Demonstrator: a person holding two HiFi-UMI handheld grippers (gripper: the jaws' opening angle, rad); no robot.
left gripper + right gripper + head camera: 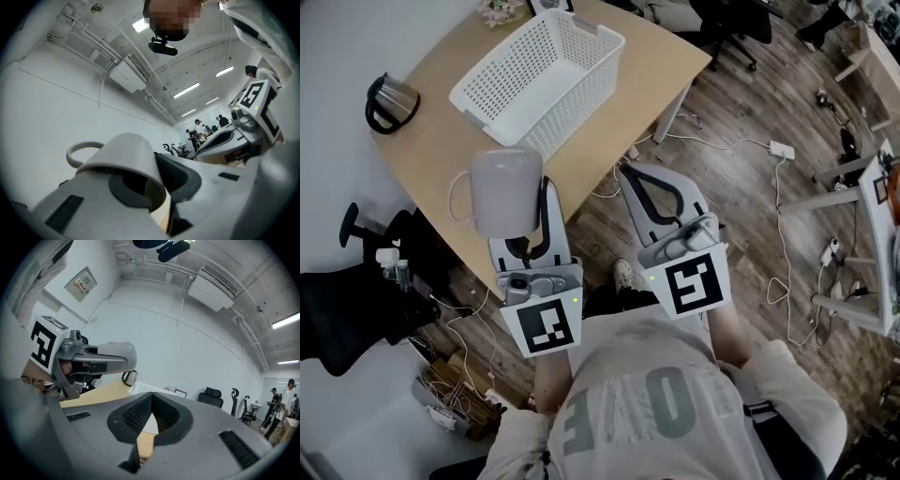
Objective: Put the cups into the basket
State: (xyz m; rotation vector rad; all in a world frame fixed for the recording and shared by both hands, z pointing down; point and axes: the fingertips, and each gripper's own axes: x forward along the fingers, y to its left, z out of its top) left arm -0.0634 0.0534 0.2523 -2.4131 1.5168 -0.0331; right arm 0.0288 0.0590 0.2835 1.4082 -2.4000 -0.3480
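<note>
Near the white perforated plastic basket (539, 75), the left claw (157, 183) is gripping a pale grey handled mug (504, 192); the right claw (151, 408) is sitting closed, empty.

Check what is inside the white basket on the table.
Nothing shows inside the basket, only its bare perforated floor. Its near wall hides the strip of floor right behind it, so that part cannot be checked. The cup is outside it.
</note>
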